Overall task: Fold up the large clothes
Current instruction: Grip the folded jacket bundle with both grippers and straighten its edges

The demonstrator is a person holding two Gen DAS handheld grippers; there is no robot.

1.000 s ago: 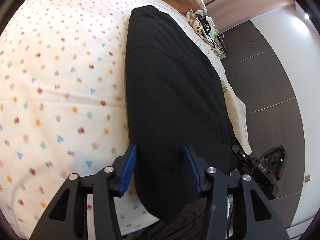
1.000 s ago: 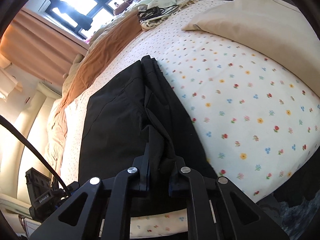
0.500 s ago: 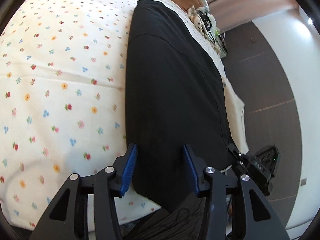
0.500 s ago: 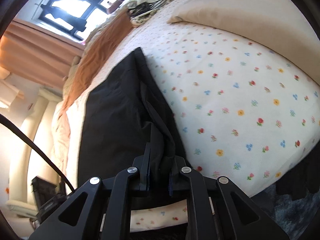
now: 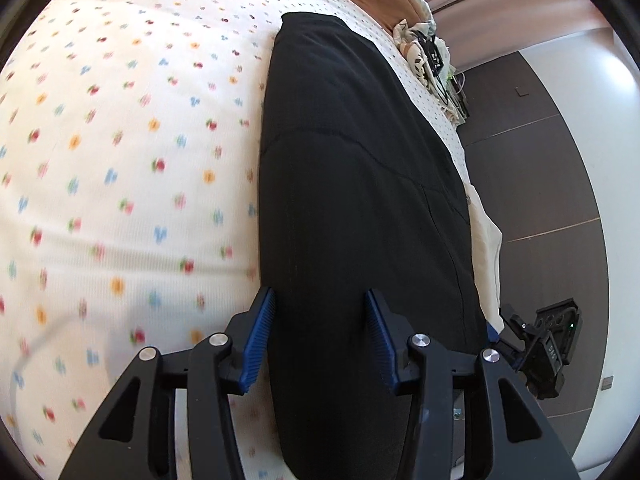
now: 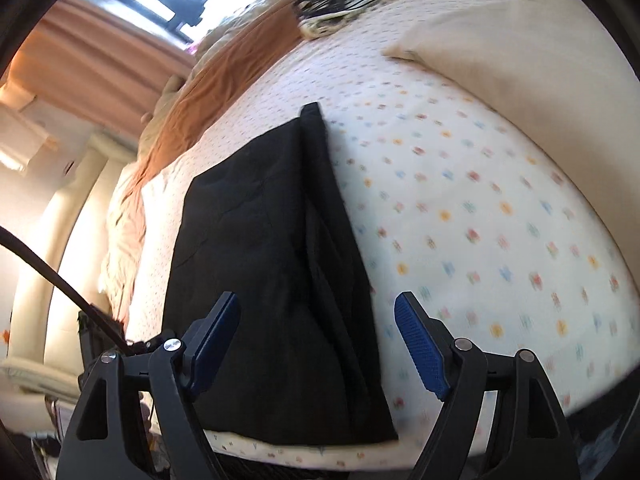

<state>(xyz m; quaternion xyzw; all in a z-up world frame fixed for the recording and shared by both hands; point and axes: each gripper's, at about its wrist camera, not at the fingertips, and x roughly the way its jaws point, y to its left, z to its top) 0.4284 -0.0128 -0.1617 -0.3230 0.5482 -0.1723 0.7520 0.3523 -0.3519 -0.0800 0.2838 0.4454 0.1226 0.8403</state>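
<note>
A large black garment [image 5: 352,184] lies folded lengthwise in a long strip on the flower-print bed sheet [image 5: 120,152]. It also shows in the right wrist view [image 6: 272,264], with a raised fold along its right side. My left gripper [image 5: 320,320] is open, its blue pads either side of the garment's near end, above it. My right gripper [image 6: 318,332] is open and empty, just above the garment's near end.
A cream pillow [image 6: 520,64] lies at the back right. An orange-brown blanket [image 6: 224,76] and a heap of cables on cloth [image 6: 336,4] lie at the far end of the bed. The bed's near edge is right below the grippers. Dark wardrobe panels [image 5: 540,184] stand beyond the bed.
My right gripper was shut on the garment's fold; it has opened and let the cloth drop flat. My left gripper stayed open and shifted slightly over the garment's end.
</note>
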